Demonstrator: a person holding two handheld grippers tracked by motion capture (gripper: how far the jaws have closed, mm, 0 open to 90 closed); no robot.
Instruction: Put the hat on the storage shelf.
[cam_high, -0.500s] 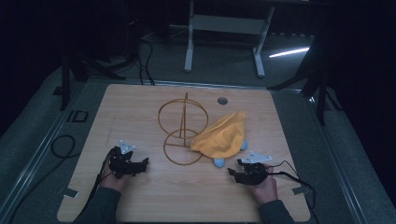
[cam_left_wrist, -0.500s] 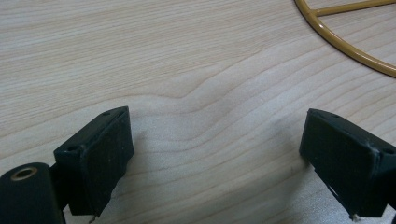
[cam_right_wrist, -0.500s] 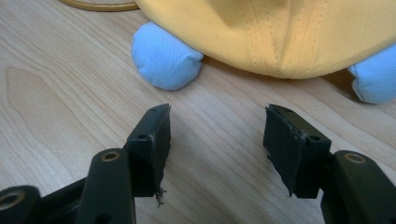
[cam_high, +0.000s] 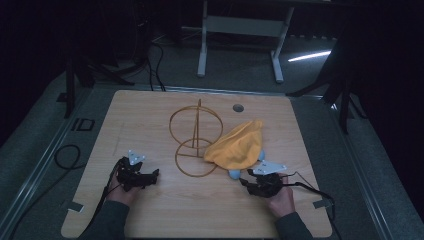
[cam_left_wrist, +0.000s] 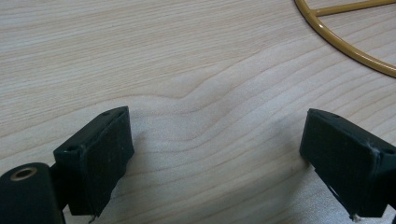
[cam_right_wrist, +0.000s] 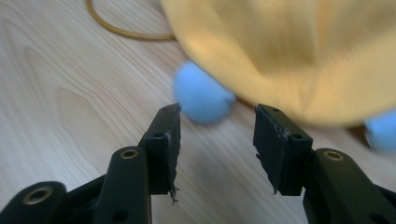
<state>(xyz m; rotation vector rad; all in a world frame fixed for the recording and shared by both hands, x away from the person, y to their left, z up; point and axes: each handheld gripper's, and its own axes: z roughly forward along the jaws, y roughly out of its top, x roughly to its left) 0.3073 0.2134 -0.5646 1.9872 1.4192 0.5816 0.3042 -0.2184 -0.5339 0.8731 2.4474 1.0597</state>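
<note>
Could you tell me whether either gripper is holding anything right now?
Nothing is held: the left gripper and the right gripper are both open over bare table.

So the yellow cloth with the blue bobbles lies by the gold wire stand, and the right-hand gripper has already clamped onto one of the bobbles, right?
Not quite. The yellow cloth does lie by the gold wire stand, but the right gripper has clamped nothing. The right gripper view shows its jaws apart over bare wood, with the nearest blue bobble just beyond their tips.
</note>
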